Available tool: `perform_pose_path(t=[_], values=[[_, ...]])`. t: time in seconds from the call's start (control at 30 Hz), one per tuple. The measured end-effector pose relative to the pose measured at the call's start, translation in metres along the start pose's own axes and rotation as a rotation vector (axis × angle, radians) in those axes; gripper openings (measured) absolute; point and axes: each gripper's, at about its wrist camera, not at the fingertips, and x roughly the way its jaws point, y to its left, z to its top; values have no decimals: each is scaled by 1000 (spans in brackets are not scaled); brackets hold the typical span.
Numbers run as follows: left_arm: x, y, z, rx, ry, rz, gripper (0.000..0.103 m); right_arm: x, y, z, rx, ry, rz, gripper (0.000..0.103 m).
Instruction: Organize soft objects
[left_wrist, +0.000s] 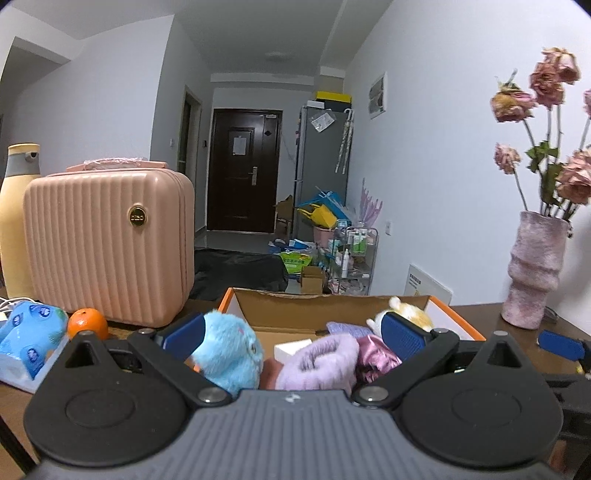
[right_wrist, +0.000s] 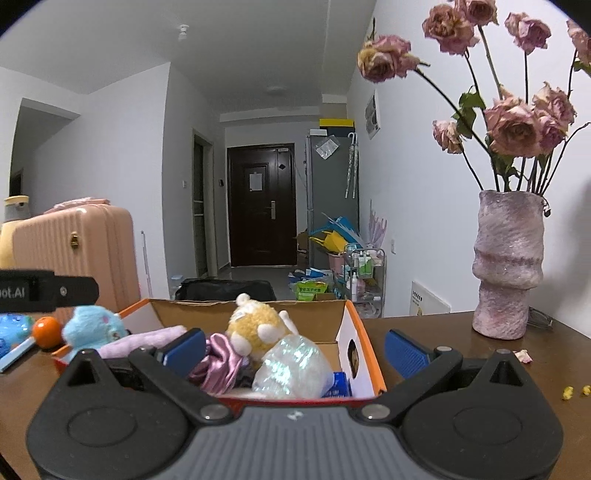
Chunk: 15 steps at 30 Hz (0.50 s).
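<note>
An open cardboard box (left_wrist: 314, 308) with an orange rim stands on the brown table and holds soft things. My left gripper (left_wrist: 293, 332) is open above its near side. A blue plush toy (left_wrist: 231, 354) lies against the left finger, and beside it are a lilac fluffy piece (left_wrist: 321, 360) and a pink satin scrunchie (left_wrist: 373, 354). A yellow plush (left_wrist: 410, 314) peeks out behind the right finger. My right gripper (right_wrist: 295, 350) is open over the box (right_wrist: 207, 314), facing the yellow plush (right_wrist: 255, 325), the scrunchie (right_wrist: 218, 365) and an iridescent bag (right_wrist: 291, 369). The blue plush (right_wrist: 92, 328) sits at the box's left edge.
A pink ribbed case (left_wrist: 107, 243), an orange (left_wrist: 87, 323), a blue patterned pack (left_wrist: 29, 336) and a yellow bottle (left_wrist: 18, 214) stand to the left of the box. A pink vase (right_wrist: 508, 266) with dried roses is at the right, with crumbs (right_wrist: 569, 391) on the table.
</note>
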Motion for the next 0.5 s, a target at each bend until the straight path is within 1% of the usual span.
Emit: perform_pose_path(t=[0.23, 0.5], values=[[-49, 9, -10, 16, -11, -23, 103, -50, 5, -2, 2, -14, 14, 103], [-98, 16, -20, 31, -5, -44, 103, -102, 13, -10, -3, -24, -1, 103]])
